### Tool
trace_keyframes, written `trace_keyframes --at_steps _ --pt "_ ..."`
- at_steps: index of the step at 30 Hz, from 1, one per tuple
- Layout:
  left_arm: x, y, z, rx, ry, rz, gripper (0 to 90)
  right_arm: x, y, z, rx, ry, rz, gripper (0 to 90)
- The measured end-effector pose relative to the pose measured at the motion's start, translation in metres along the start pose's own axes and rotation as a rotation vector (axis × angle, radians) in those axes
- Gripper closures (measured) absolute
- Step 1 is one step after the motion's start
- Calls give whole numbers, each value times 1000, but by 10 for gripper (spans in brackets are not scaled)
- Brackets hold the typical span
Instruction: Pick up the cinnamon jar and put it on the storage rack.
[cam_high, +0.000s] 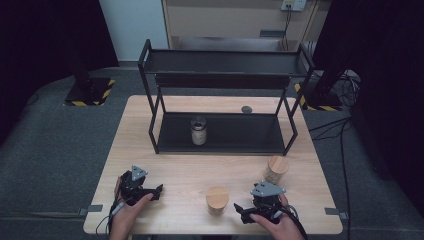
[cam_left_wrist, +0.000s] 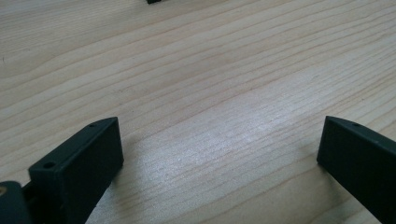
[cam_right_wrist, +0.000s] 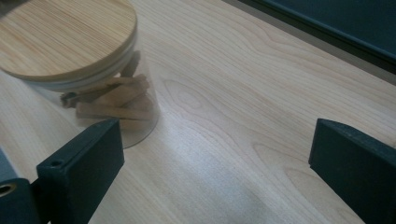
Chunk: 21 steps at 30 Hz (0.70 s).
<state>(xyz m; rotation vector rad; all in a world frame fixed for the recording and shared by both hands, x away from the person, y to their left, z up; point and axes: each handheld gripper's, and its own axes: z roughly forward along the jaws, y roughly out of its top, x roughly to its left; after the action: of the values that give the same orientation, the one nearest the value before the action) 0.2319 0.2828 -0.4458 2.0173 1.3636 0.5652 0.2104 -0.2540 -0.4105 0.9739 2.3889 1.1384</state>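
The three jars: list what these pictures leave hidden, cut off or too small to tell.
- Jar on the shelf, high view: contents too small and dark to tell.
- Far jar, high view: contents too small to read under its wooden lid.
- Near jar, right gripper view: cut off by the top and left edges; the left finger covers its base.
- Small dark round thing, high view: too small to identify.

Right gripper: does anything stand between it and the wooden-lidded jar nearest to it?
Nothing visible does. The right gripper is open, and only bare table separates it from the nearest jar. In the right gripper view that jar sits just off the left jaw, not between the jaws.
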Motion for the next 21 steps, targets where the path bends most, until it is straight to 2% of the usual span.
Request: trace_keyframes --at_steps 13,21 --pt "0 0 0 0 0 0 0 9 -1 -11 -24 33 -8 31" --pt "0 0 0 0 0 0 0 14 0 -9 -31 57 -17 30"
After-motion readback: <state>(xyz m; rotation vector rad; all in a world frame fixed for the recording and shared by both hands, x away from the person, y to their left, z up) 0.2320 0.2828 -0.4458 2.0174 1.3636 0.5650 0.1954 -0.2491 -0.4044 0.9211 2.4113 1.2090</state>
